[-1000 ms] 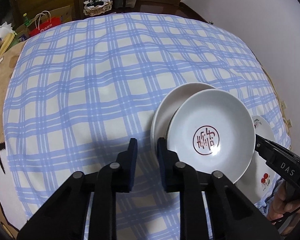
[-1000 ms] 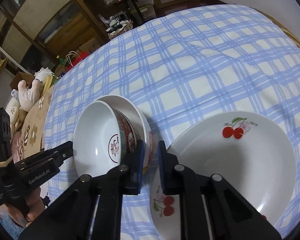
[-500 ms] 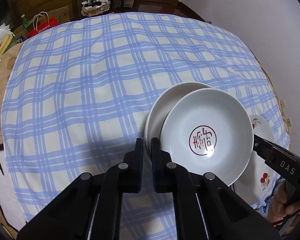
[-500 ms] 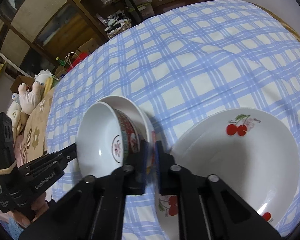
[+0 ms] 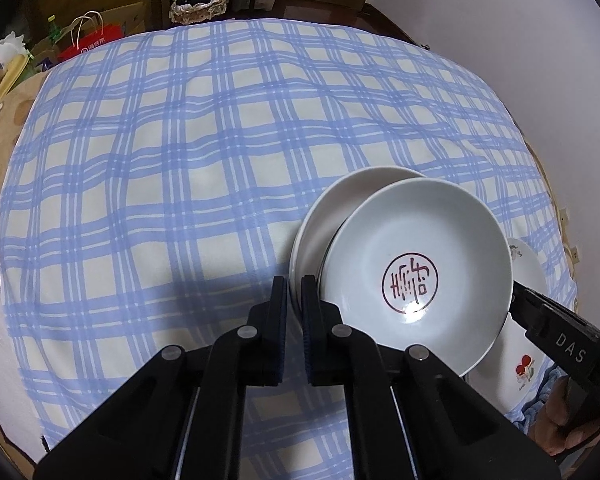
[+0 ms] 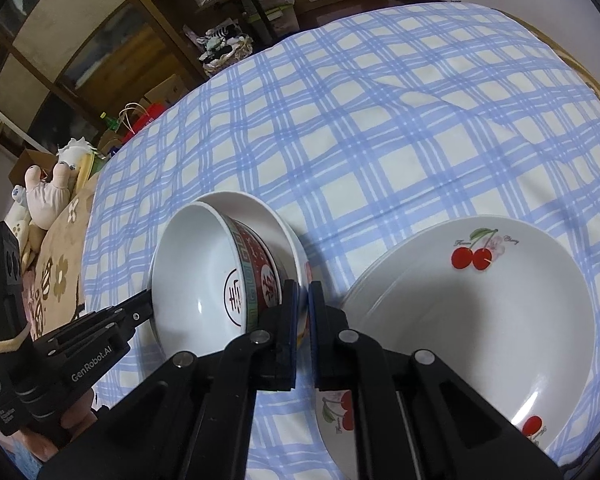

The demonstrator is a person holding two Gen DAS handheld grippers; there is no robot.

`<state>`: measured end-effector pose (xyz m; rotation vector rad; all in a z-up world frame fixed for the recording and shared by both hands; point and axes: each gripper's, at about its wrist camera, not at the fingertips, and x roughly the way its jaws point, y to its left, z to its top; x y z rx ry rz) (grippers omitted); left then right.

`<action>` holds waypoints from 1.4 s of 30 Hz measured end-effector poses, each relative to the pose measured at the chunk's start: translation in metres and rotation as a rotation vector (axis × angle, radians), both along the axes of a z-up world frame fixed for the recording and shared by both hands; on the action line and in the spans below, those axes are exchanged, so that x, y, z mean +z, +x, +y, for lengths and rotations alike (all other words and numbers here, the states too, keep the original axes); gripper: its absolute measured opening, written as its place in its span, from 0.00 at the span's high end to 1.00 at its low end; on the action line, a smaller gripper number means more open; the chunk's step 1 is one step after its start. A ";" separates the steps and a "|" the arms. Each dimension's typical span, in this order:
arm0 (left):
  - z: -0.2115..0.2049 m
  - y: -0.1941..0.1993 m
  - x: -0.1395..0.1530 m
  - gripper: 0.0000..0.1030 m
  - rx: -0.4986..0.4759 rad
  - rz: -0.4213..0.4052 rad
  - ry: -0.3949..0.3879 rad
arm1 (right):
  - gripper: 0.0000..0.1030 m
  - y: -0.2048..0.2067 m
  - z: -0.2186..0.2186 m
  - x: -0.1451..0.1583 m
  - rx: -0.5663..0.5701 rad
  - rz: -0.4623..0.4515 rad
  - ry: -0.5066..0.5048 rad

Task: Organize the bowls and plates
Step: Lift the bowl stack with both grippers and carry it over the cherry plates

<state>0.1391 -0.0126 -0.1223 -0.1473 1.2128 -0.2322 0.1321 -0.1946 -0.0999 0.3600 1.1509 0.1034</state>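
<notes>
Both views are fisheye wrist cameras mounted behind black two-finger grippers, angled steeply down at close range onto the blue-and-cream checked tablecloth (image 5: 171, 184).

The left wrist view shows its own gripper (image 5: 294, 286) at lower centre and the right gripper (image 5: 514, 286) entering at the lower right edge.

The right wrist view shows its own gripper (image 6: 304, 290) at lower centre and the left gripper (image 6: 149, 300) at lower left.

Both views share the white bowl with a red circular emblem (image 5: 420, 276) (image 6: 197, 280), the cherry-printed white plate (image 5: 520, 356) (image 6: 480, 300) and the cloth.
</notes>
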 end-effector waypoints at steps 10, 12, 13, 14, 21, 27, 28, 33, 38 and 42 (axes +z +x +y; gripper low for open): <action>0.002 0.000 0.000 0.94 0.009 0.000 -0.009 | 0.91 0.003 0.005 -0.002 0.006 0.010 -0.042; 0.002 0.001 0.000 0.94 0.013 -0.002 -0.010 | 0.91 0.003 0.005 -0.003 0.006 0.008 -0.044; 0.003 0.001 -0.001 0.94 0.012 -0.001 -0.011 | 0.91 0.002 0.005 -0.003 0.007 0.006 -0.046; 0.002 0.000 -0.001 0.94 0.012 0.000 -0.010 | 0.91 0.002 0.005 -0.003 0.006 0.005 -0.047; 0.006 0.002 0.000 0.90 0.015 0.017 -0.016 | 0.91 0.000 0.007 -0.002 -0.006 -0.007 -0.056; 0.002 0.001 0.001 0.91 0.008 0.003 0.007 | 0.91 -0.001 0.006 -0.003 -0.013 -0.008 -0.057; 0.001 0.001 0.001 0.91 0.005 -0.001 0.011 | 0.91 -0.001 0.006 -0.002 -0.013 -0.008 -0.058; 0.001 0.001 0.000 0.93 0.002 -0.007 0.014 | 0.91 -0.002 0.006 -0.002 -0.018 -0.013 -0.059; 0.000 -0.001 0.001 0.93 0.004 -0.010 0.021 | 0.91 -0.001 0.007 -0.001 -0.012 -0.015 -0.069; -0.002 0.002 0.000 0.93 -0.002 -0.006 0.022 | 0.91 0.000 0.008 0.000 -0.001 -0.014 -0.082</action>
